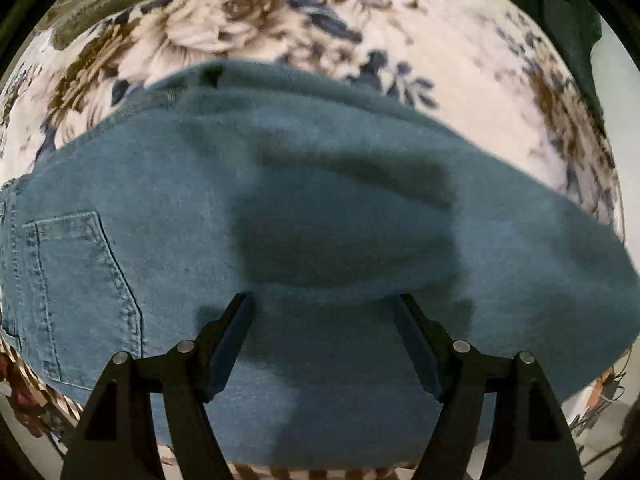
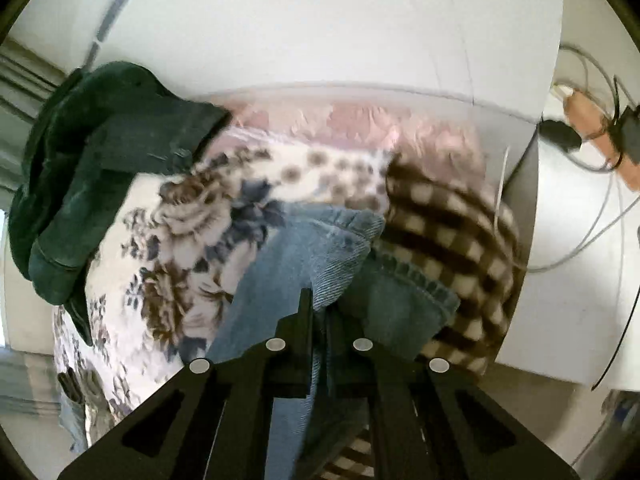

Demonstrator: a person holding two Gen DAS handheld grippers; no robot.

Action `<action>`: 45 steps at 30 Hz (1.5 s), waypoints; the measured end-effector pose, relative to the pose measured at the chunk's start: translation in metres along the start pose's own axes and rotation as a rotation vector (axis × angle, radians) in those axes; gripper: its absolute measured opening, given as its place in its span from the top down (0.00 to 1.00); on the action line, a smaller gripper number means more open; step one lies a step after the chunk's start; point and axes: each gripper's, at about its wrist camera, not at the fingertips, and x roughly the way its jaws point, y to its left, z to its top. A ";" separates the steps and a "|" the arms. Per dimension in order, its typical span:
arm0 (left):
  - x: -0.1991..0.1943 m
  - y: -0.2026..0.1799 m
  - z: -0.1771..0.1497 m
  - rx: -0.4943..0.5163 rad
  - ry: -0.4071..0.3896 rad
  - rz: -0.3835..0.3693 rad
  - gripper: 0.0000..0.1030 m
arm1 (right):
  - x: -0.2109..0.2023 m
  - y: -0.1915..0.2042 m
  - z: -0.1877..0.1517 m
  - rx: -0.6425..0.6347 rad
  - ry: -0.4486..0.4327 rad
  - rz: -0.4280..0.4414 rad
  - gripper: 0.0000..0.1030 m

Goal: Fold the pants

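Note:
Blue jeans (image 1: 320,208) lie spread over a floral bedspread (image 1: 400,40), with a back pocket (image 1: 84,280) at the left. My left gripper (image 1: 324,300) hangs open just above the denim, pointing straight down, and nothing sits between its fingers. In the right wrist view the jeans' leg ends (image 2: 348,236) are lifted and bunched, hems showing. My right gripper (image 2: 320,308) is shut on that denim. Cloth hides its right fingertip.
A dark green garment (image 2: 100,168) lies at the bedspread's left corner (image 1: 576,12). A brown-and-cream checked blanket (image 2: 452,240) lies to the right of the jeans. Beyond the bed edge are cables and a plug (image 2: 592,128) on a white floor.

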 end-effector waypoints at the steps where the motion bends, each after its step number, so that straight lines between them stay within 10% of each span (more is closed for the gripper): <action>1: 0.004 0.002 0.000 -0.003 0.007 0.002 0.30 | 0.006 -0.006 0.000 -0.012 0.027 -0.040 0.95; 5: 0.014 0.003 0.004 0.004 0.025 0.004 0.29 | 0.059 -0.043 -0.004 -0.017 0.259 -0.242 0.89; 8: 0.020 0.005 0.008 0.006 0.041 -0.009 0.24 | 0.052 -0.060 -0.002 0.114 0.246 -0.082 0.78; 9: 0.023 0.005 0.009 0.004 0.045 -0.020 0.21 | 0.050 -0.063 -0.001 0.145 0.238 -0.038 0.61; 11: 0.031 0.002 0.013 0.013 0.056 -0.056 0.01 | 0.048 -0.071 0.001 0.223 0.214 0.021 0.48; 12: 0.035 -0.001 0.015 0.023 0.061 -0.061 0.00 | 0.050 -0.074 0.001 0.253 0.208 0.020 0.48; 15: 0.045 -0.009 0.020 0.038 0.074 -0.008 0.00 | 0.053 -0.076 0.005 0.265 0.178 -0.088 0.95; 21: 0.051 -0.013 0.032 0.015 0.066 0.026 0.00 | 0.053 -0.061 0.010 0.147 0.170 -0.140 0.94; 28: 0.063 -0.034 0.037 -0.025 0.027 0.036 0.00 | 0.023 -0.120 0.001 0.390 0.141 0.086 0.41; 42: 0.065 -0.030 0.041 -0.024 0.061 0.046 0.00 | 0.099 -0.096 -0.020 0.334 0.199 0.314 0.49; 45: 0.066 -0.024 0.044 -0.023 0.059 0.043 0.00 | 0.102 -0.091 -0.015 0.366 0.159 0.416 0.91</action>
